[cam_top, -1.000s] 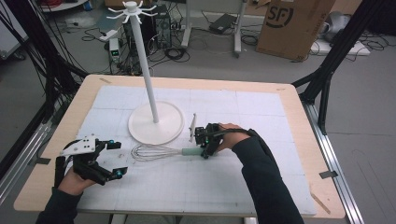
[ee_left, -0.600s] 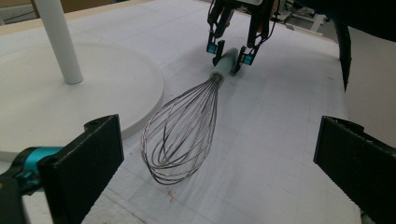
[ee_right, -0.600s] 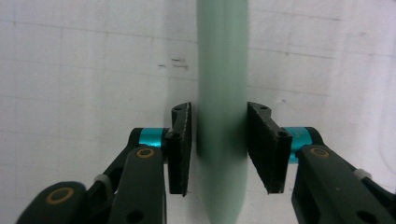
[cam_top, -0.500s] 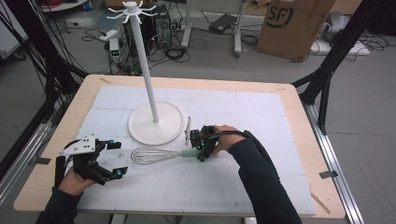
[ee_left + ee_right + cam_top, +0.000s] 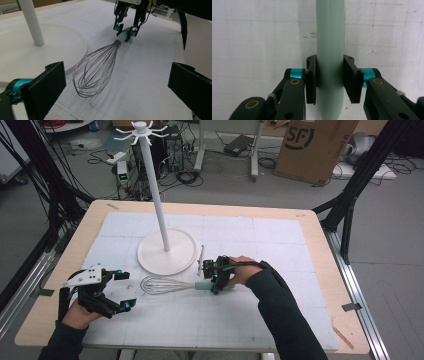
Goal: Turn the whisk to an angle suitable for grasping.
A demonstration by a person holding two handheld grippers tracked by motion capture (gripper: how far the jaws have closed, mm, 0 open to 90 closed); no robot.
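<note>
A wire whisk [image 5: 161, 284] with a pale green handle [image 5: 329, 37] lies flat on the white mat, its wires pointing left. My right gripper [image 5: 216, 279] points down over the handle. Its jaws have just been closing with the handle between them, and both pads now touch its sides [image 5: 329, 80]. In the left gripper view the whisk [image 5: 95, 67] stretches away toward that right gripper [image 5: 126, 27]. My left gripper [image 5: 124, 290] rests near the table's front left, open wide, holding nothing, with the whisk's wire head just ahead of it [image 5: 118, 85].
A white stand with a round base [image 5: 166, 251] and a tall pole [image 5: 155, 195] topped with hooks sits behind the whisk. Its base [image 5: 37, 55] lies close to the wire head. The wooden table edge [image 5: 320, 245] frames the mat; a cardboard box [image 5: 315, 145] is on the floor beyond.
My right gripper has shifted slightly left and settled over the whisk handle. The whisk and my left gripper have not moved.
</note>
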